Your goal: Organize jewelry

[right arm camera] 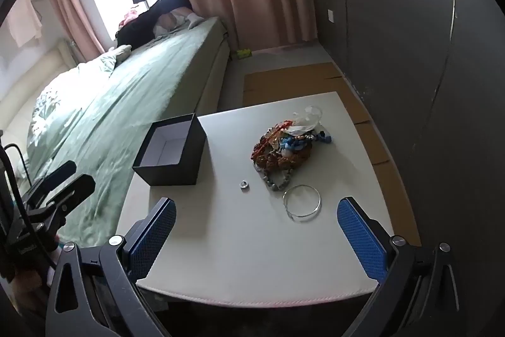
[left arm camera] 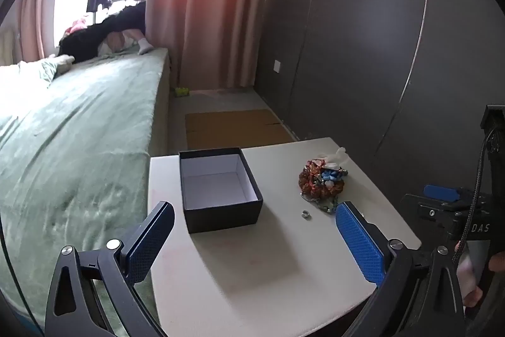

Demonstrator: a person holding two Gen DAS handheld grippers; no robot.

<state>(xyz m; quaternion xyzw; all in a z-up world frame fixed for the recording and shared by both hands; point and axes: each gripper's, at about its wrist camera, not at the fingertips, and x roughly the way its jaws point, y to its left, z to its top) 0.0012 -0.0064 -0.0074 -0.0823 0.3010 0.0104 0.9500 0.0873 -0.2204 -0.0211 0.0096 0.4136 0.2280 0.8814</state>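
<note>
Both claws spread wide, nothing between: left gripper (left arm camera: 254, 237), right gripper (right arm camera: 257, 231). The tangled jewelry pile (right arm camera: 282, 147) blurs together; the left finger clips the silver bangle (right arm camera: 302, 207).

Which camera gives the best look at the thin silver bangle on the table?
The right wrist view. There the silver bangle lies fully in sight on the white table, in front of the jewelry pile. In the left wrist view, the left gripper's blue finger pad covers that spot, so the bangle cannot be made out.
</note>
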